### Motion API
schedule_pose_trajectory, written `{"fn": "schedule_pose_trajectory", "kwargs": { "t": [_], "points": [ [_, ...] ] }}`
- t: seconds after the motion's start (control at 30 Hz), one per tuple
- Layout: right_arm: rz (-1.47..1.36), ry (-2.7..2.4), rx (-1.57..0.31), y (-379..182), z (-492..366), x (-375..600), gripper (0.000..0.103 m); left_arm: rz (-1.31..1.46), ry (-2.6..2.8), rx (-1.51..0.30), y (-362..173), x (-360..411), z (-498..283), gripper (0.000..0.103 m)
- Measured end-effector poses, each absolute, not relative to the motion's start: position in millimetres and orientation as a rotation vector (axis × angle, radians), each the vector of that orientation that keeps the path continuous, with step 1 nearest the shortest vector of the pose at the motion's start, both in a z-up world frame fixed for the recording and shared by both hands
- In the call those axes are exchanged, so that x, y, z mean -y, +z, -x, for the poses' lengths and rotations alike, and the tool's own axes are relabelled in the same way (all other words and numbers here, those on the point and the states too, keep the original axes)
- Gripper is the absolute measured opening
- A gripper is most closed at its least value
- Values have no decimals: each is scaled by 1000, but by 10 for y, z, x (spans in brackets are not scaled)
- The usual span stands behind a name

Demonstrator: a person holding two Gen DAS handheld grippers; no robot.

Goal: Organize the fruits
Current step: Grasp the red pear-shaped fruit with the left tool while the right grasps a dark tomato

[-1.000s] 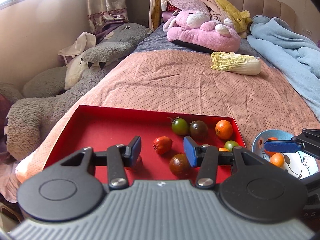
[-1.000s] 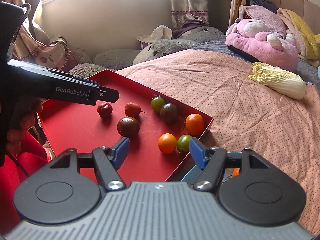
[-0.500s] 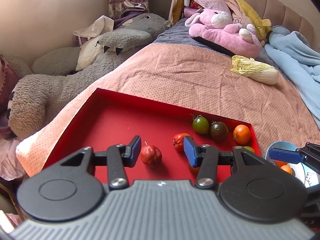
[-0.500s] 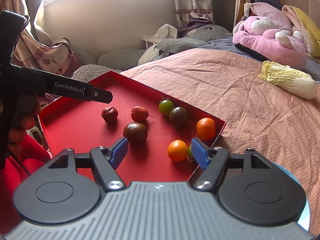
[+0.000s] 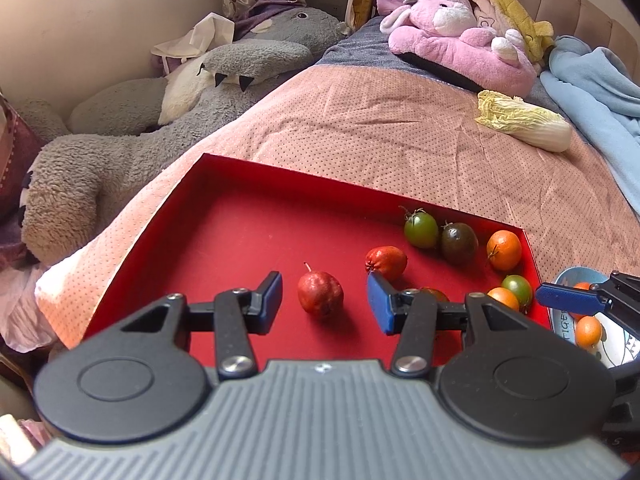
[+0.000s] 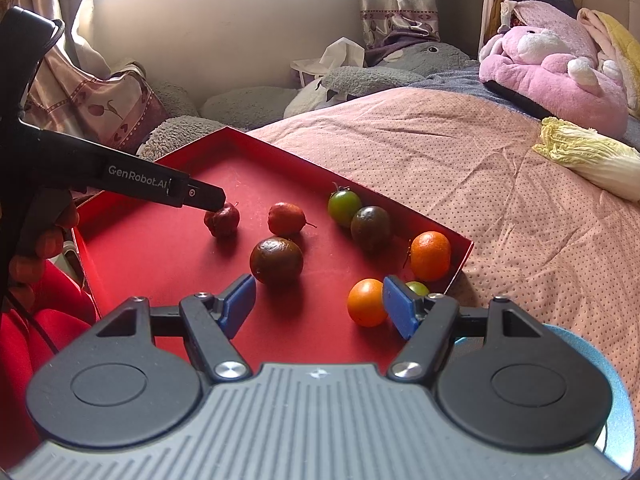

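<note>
A red tray [image 5: 248, 216] lies on the bed and holds several small fruits. My left gripper [image 5: 325, 303] is open, with a dark red pear-shaped fruit [image 5: 320, 294] between its fingers, untouched. A red fruit [image 5: 386, 262], a green tomato [image 5: 421, 230], a dark fruit [image 5: 459, 239] and an orange [image 5: 504, 250] lie beyond. My right gripper [image 6: 318, 307] is open and empty over the tray's [image 6: 172, 256] near right part, beside a small orange [image 6: 366, 302] and a dark round fruit [image 6: 276, 260]. A blue bowl [image 5: 568, 278] with oranges sits right of the tray.
A napa cabbage [image 5: 524, 126] lies on the pink bedspread [image 5: 400, 128] behind the tray. A pink plush [image 5: 460, 50] and a blue blanket [image 5: 596, 84] are at the bed's head. A grey plush [image 5: 120, 152] lies along the left side.
My left gripper has moved left across the tray, from around the red fruit to around the dark red pear-shaped fruit. My right gripper has shifted left, off the bowl and over the tray.
</note>
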State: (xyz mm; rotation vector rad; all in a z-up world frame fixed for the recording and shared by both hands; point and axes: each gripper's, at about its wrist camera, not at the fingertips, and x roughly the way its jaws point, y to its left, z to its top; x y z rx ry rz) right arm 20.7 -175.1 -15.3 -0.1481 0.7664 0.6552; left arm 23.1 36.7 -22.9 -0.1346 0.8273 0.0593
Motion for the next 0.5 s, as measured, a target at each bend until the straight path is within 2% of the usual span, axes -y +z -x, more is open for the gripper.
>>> {"fn": "schedule_pose_trajectory", "kwargs": {
  "t": [0.17,0.27,0.5],
  "points": [
    [192,643,-778,-244,-278,1714,73,141,73,-841,-257,-410,-236,50],
    [178,653,-775,-264,-313,1716,67,153,73,-842,-265,-433,-239,50],
    [188,730,-785,-272,-350,1443,67,161,63,-868,-304,-428,-282,50]
  ]
}}
